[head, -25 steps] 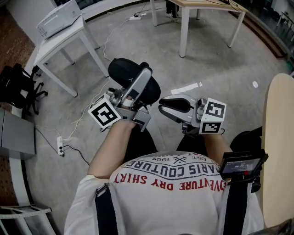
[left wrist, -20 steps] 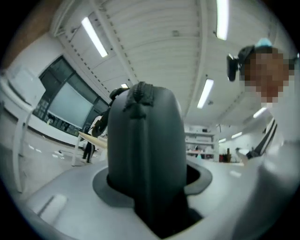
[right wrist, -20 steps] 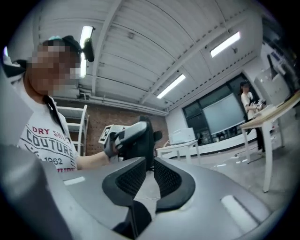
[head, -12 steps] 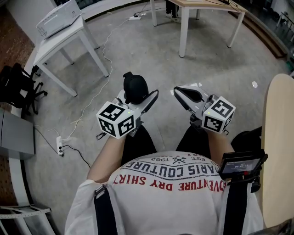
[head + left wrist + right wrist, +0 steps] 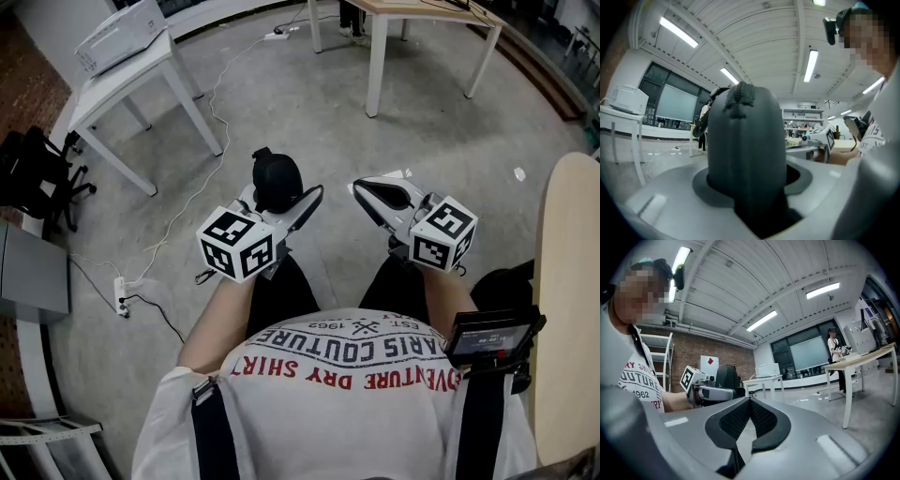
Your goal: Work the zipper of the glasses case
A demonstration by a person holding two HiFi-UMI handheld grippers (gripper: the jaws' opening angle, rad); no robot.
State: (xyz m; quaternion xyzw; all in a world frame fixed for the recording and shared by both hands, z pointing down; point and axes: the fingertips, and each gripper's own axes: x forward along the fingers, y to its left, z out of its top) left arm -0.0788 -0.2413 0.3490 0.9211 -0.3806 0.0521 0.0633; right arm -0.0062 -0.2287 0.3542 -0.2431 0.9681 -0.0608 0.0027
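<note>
The black glasses case stands on end between the jaws of my left gripper, which is shut on it in front of the person's lap. In the left gripper view the case fills the middle, with its zipper running over the top end. My right gripper hangs a hand's width to the right of the case, apart from it. Its jaws are shut with nothing between them, and the fingertips meet. The right gripper view also shows the left gripper holding the case.
A white table with a printer stands at the far left, and a wooden-topped table is further back. Cables and a power strip lie on the concrete floor. A black chair is at the left and a curved tabletop at the right.
A second ago the right jaws stood open close beside the case, which lay sideways. Both grippers have since swung forward and apart, the case now stands on end, and the right jaws have shut empty.
</note>
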